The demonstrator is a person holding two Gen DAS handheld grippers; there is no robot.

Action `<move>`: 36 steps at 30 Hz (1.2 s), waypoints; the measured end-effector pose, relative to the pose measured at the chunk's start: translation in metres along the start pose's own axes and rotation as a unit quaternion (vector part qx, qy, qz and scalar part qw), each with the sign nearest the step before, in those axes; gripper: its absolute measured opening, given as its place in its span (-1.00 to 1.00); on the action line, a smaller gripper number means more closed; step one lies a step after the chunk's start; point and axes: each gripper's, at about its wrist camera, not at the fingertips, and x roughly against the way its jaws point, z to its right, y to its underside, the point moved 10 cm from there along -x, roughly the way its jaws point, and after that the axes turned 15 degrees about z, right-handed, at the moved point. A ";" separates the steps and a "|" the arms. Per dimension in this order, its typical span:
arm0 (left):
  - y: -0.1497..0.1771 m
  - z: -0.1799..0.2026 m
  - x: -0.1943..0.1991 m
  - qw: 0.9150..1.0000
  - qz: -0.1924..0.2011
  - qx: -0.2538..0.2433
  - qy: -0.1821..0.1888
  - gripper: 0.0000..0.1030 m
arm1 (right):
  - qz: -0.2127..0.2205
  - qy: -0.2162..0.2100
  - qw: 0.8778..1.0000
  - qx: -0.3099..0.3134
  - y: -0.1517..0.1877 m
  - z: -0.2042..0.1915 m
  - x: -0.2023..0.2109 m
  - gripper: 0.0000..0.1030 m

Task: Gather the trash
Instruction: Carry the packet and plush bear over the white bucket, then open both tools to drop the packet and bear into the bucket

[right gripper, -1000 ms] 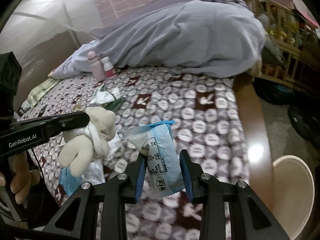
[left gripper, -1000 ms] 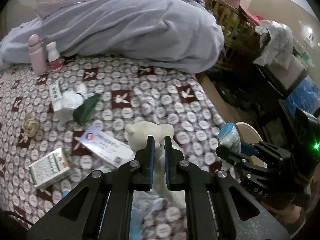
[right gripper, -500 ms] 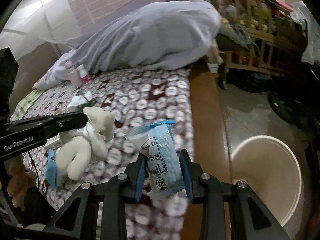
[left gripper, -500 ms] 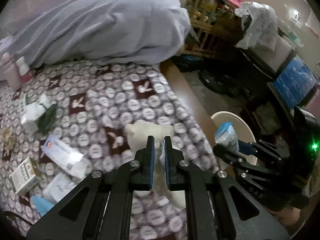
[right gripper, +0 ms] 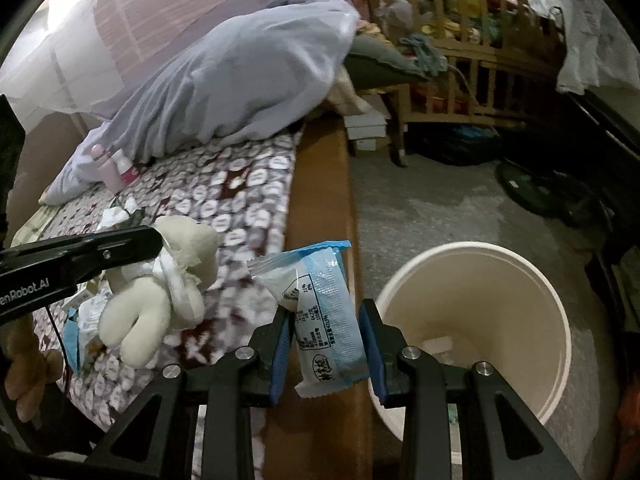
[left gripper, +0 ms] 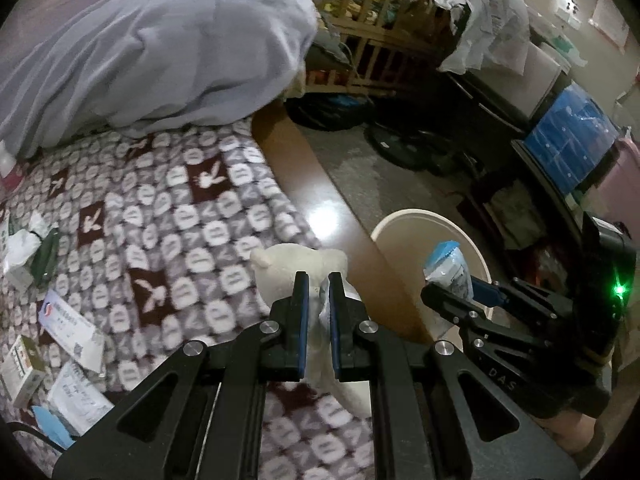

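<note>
My left gripper is shut on a cream plush bear wrapped in white tissue and holds it above the bed's right edge; the bear also shows in the right wrist view. My right gripper is shut on a blue and white snack wrapper, held in the air beside the bed rail, just left of a cream waste bin. The wrapper and the bin also show in the left wrist view.
Small boxes and wrappers and crumpled tissue lie on the patterned bedspread. A lilac duvet is piled at the back. A wooden bed rail, a crib and floor clutter lie to the right.
Both grippers have swung right with their loads, from over the bed toward its edge. The bin has come closer and fuller into both views.
</note>
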 end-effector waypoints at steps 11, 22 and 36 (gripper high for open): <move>0.002 0.039 -0.022 1.000 -0.010 -0.010 0.024 -0.88 | -0.006 0.041 0.999 -0.022 0.015 0.047 0.008 -0.38; 0.002 0.082 -0.044 0.998 -0.017 -0.016 0.056 -0.88 | -0.019 0.072 0.996 -0.046 0.032 0.088 0.012 -0.38; 0.013 0.083 -0.061 0.997 -0.042 0.005 0.061 -0.86 | -0.033 0.095 0.991 -0.090 0.046 0.113 0.005 -0.14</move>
